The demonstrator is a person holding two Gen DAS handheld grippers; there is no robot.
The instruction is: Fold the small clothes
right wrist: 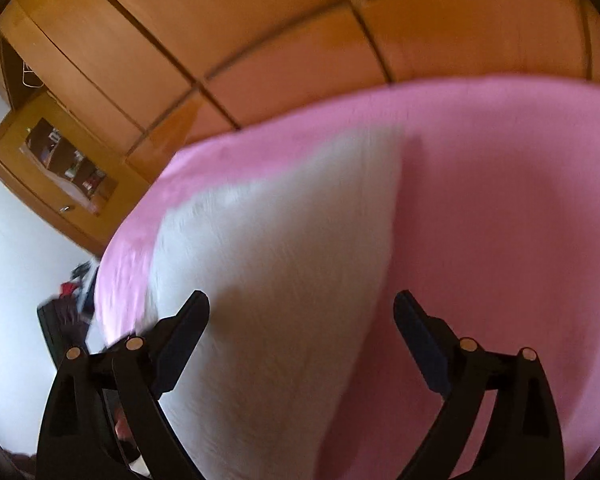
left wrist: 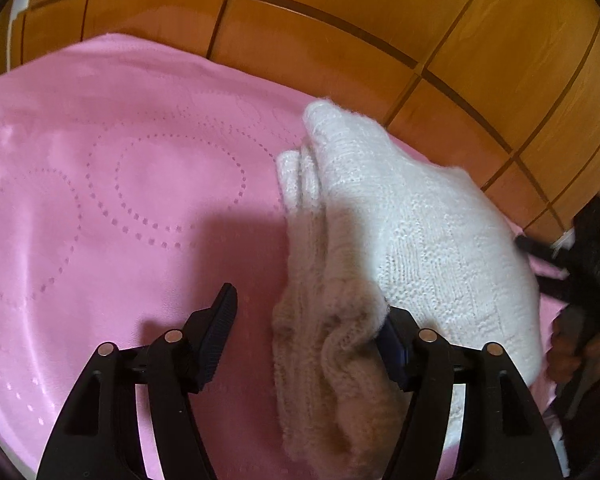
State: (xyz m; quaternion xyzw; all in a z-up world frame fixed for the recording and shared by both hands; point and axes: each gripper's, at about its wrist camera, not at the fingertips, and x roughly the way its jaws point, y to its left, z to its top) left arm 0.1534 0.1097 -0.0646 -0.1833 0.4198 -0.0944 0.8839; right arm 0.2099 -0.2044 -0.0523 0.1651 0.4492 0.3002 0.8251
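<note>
Lying across the pink blanket (left wrist: pixel 100 200), the white knitted garment (left wrist: pixel 400 220) sits to the right of centre in the left wrist view, its long axis running from the near edge up and away toward the wooden cabinet doors (left wrist: pixel 340 40). The left gripper (left wrist: pixel 308 320) stands open over the garment's near left edge: a rolled, bunched fold rises between its jaws and brushes the right-hand pad, while the left-hand pad hangs clear over bare blanket, so nothing is pinched. Farther right in that view the right gripper (left wrist: pixel 540 252) shows only as a dark blurred shape at the garment's far side, with a hand (left wrist: pixel 576 352) behind it. In the right wrist view, which is blurred, the right gripper (right wrist: pixel 302 308) is spread wide and empty above the garment (right wrist: pixel 268 260), whose right edge runs up between its jaws. The left tool looks the nearer to a usable hold, since the bunched edge is already inside it; closing there would likely let that side be lifted across the garment's length
</note>
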